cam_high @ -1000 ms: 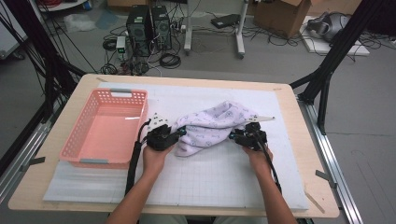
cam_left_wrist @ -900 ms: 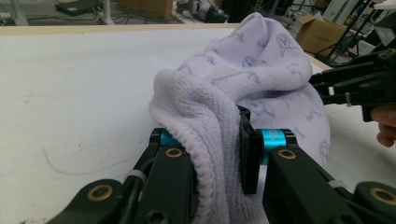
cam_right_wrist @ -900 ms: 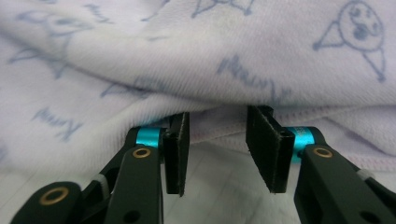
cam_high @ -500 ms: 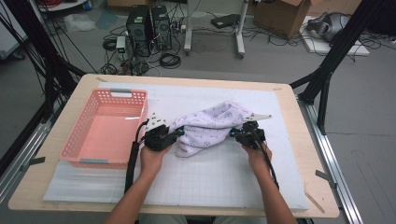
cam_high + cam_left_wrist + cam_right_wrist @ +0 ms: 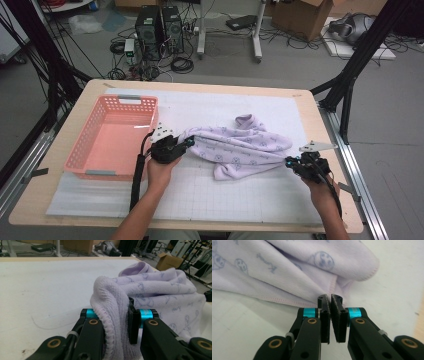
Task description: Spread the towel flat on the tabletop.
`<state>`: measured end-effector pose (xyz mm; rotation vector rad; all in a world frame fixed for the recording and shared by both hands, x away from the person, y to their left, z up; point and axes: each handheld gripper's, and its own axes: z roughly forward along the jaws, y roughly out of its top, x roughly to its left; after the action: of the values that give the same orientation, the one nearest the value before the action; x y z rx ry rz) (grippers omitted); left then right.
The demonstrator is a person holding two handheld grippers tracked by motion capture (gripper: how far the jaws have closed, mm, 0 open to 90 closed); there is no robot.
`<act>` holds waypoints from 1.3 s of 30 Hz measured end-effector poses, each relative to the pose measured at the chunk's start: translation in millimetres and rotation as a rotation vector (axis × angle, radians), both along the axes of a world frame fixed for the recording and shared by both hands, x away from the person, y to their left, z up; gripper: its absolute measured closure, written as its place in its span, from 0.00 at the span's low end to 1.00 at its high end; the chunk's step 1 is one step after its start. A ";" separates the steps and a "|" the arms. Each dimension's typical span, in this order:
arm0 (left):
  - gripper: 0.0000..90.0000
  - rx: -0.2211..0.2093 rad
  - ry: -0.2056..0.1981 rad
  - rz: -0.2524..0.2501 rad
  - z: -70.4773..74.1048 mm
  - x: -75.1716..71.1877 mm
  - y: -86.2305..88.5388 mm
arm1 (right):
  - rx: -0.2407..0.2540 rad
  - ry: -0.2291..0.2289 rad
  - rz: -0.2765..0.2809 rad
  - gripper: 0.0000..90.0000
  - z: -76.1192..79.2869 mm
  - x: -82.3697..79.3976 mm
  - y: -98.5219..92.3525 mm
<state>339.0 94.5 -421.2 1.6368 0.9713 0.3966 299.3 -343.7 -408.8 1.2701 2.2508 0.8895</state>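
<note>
A lilac terry towel lies bunched and partly stretched across the middle of the table, on a white gridded mat. A pink plastic basket stands just to its left.

My left hand-held gripper is at the towel's left end. In the left gripper view its jaws are clamped on a thick fold of the hemmed edge, with the plush pile bulging out between them.

My right hand-held gripper is at the towel's lower right end. Its jaws have just been closing and now stand almost together. In the right gripper view the hem runs straight down to their tips, so I judge a thin corner is pinched there. The bite is so small that I cannot be fully sure of it.

The towel looks light, soft and limp. It should sag and fold wherever it is unsupported, and it will not break. The looped pile should give the pads good friction, but a thin single layer could slip out under tension.

The stitched hem and the corners seem the best places to hold. A deeper bite on the right corner would be safer before lifting or spreading.
</note>
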 end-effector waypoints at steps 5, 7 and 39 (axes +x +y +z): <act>0.88 -0.031 0.016 -0.033 -1.5 1.8 -3.7 | -0.003 -0.026 -0.068 0.91 4.3 -3.9 -14.0; 0.86 0.001 0.029 -0.056 -3.9 1.6 -5.6 | 0.017 -0.068 -0.078 0.79 9.6 -3.6 -12.9; 0.55 0.076 0.043 0.034 4.9 47.4 -24.6 | -0.033 -0.254 -0.200 0.93 24.5 164.0 72.3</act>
<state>386.4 69.9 -416.4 1.7048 1.0286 0.4271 463.3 -271.4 -384.3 1.2640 1.8990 0.8808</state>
